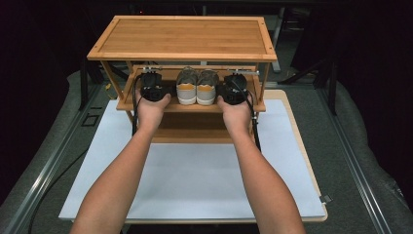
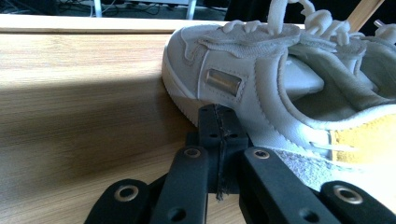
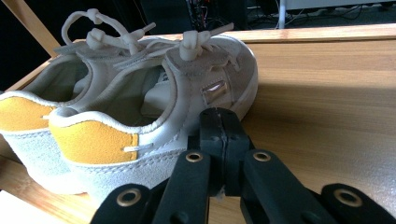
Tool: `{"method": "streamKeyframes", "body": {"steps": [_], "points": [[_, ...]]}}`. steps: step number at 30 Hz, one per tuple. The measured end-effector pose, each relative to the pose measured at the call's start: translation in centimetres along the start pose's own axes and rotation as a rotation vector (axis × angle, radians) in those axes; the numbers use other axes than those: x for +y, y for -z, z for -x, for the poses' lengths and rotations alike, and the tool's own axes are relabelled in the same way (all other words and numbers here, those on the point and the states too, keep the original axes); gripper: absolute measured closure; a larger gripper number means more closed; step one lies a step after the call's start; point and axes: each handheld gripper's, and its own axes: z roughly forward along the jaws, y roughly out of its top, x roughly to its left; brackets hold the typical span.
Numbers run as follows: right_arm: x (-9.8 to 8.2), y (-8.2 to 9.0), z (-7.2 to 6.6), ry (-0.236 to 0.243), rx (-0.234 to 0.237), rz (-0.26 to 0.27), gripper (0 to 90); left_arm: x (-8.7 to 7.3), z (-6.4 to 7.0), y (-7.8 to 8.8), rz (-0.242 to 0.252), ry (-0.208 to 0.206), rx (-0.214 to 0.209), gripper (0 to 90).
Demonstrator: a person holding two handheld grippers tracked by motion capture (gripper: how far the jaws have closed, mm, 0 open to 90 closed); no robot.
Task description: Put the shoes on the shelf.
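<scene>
A bamboo shoe rack (image 1: 182,36) stands at the 12 o'clock end of a desk (image 1: 302,146) covered with a white mat (image 1: 195,175). On the rack's middle shelf (image 1: 190,106) sits a pair of sneakers, grey-white with yellow heel patches, heels toward the person and toes toward 12 o'clock. The left sneaker (image 1: 186,87) and the right sneaker (image 1: 206,87) stand side by side, touching or nearly so, upright on their soles at the centre of the shelf. The left claw (image 1: 152,87) rests on the same shelf at 9 o'clock of the pair, just beside the left sneaker; the person's left hand (image 1: 150,108) grips it from behind. In the left gripper view the left claw (image 2: 218,122) has its jaws pressed together with nothing between them, and its tip lies against or just short of the outer side of the left sneaker (image 2: 261,79); contact cannot be confirmed. The right claw (image 1: 234,88) rests at 3 o'clock of the pair, held by the right hand (image 1: 235,112). In the right gripper view the right claw (image 3: 219,125) is likewise fully closed and empty, its tip close beside the outer side of the right sneaker (image 3: 187,107), with the left sneaker (image 3: 46,102) beyond it.
</scene>
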Motion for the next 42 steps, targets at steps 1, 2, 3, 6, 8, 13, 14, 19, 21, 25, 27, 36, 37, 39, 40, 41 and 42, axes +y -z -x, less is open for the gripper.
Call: {"method": "streamKeyframes", "body": {"steps": [1,2,3,6,8,13,14,19,21,25,27,36,37,39,40,41,42], "points": [[0.1,0.0,0.1,0.001,0.007,-0.002,90.0,0.0,0.0,-0.1,-0.001,0.0,0.001,90.0],[0.0,-0.2,0.0,0.002,-0.001,0.015,90.0,0.1,0.0,-0.1,-0.002,-0.002,0.0,90.0],[0.1,-0.2,0.1,0.0,-0.002,0.009,90.0,0.1,-0.1,-0.2,-0.005,-0.004,-0.003,90.0],[0.2,-0.4,0.3,-0.006,0.03,-0.007,90.0,0.2,-0.2,-0.5,-0.007,0.001,0.0,90.0],[0.1,-0.6,0.4,-0.01,0.003,-0.002,90.0,0.3,-0.3,-0.7,-0.005,0.0,0.003,89.9],[0.2,-0.8,0.5,-0.022,0.004,0.004,90.0,0.3,-0.3,-0.8,0.003,-0.001,0.009,90.0],[0.2,-0.8,0.5,-0.022,0.011,0.001,90.0,0.3,-0.3,-0.8,0.002,-0.002,0.011,89.9],[0.1,-0.7,0.5,-0.01,0.015,0.002,90.0,0.1,-0.3,-0.6,0.003,0.013,-0.005,89.9],[0.1,-0.7,0.4,-0.009,-0.004,0.019,90.0,0.1,-0.4,-0.4,0.007,0.027,-0.015,89.8],[0.1,-0.2,0.5,-0.016,0.003,0.019,88.4,0.1,-0.4,0.2,0.014,0.023,-0.027,89.7],[0.0,0.0,0.3,0.0,-0.004,0.03,88.7,-0.1,-0.3,0.6,0.018,0.016,-0.036,89.7],[-1.0,1.8,-1.1,0.065,-0.036,0.055,89.3,-1.5,-0.4,2.6,0.041,0.008,-0.069,89.7],[-1.1,2.1,-0.9,0.067,0.01,0.049,89.3,-1.6,-0.3,3.0,0.045,-0.006,-0.071,89.7],[-1.4,2.6,-0.9,0.066,-0.004,0.057,89.3,-1.7,-0.1,3.6,0.051,-0.014,-0.08,89.7],[-1.5,2.9,-0.9,0.065,-0.02,0.061,89.3,-1.8,-0.1,4.0,0.056,-0.017,-0.086,89.7],[-1.6,3.2,-0.8,0.06,0.001,0.066,89.3,-1.9,0.0,4.3,0.057,-0.028,-0.09,89.7],[-1.8,3.5,-0.8,0.054,-0.005,0.074,89.3,-2.1,0.1,4.7,0.052,-0.033,-0.095,89.7]]}}
